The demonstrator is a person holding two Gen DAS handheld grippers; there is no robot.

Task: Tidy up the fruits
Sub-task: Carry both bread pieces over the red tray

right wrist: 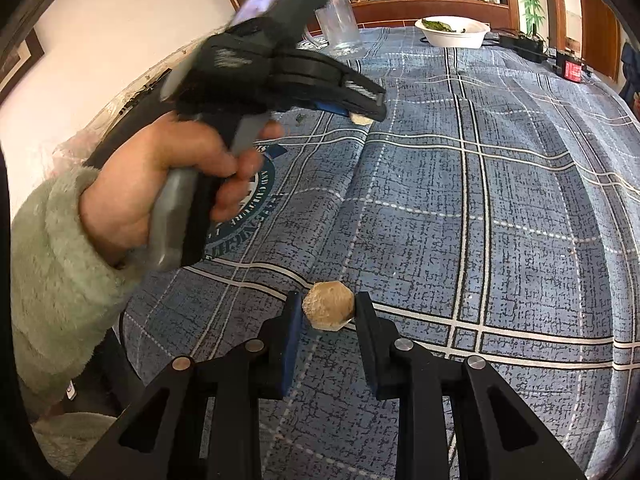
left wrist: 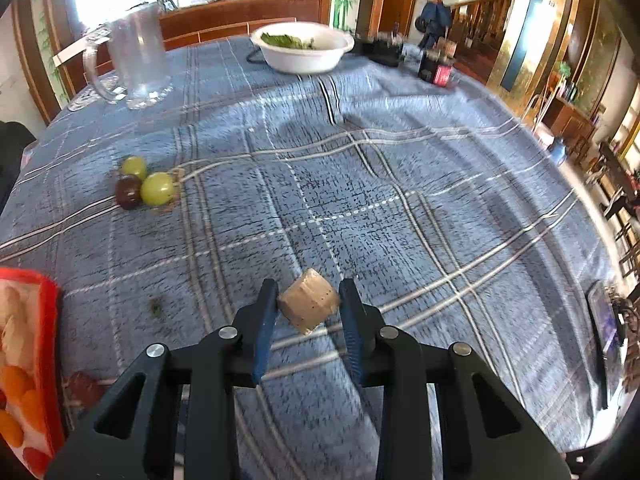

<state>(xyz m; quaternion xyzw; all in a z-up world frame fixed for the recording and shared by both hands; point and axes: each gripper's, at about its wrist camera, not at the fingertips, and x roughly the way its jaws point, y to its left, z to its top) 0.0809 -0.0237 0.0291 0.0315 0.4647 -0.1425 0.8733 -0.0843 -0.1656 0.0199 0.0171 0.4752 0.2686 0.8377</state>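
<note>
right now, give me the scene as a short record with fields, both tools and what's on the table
left tool: shut on a tan faceted piece, held above the cloth
right tool: shut on a second tan piece
loose fruit: two green grapes and one dark grape clustered together, far left of the left tool
surface: blue plaid tablecloth
far edge: clear pitcher, white bowl with greens
near left: red-rimmed fruit-print item, partly out of frame

Both tools are matte black plastic: the left gripper [left wrist: 308, 304] and right gripper [right wrist: 328, 312] each have blue ribbed pads inside the fingers and round silver screws at the joints. At the left of the right-wrist view, a bare hand [right wrist: 160, 184] emerges from a fluffy pale-green sleeve [right wrist: 56, 272], around a grey-and-black handle.
</note>
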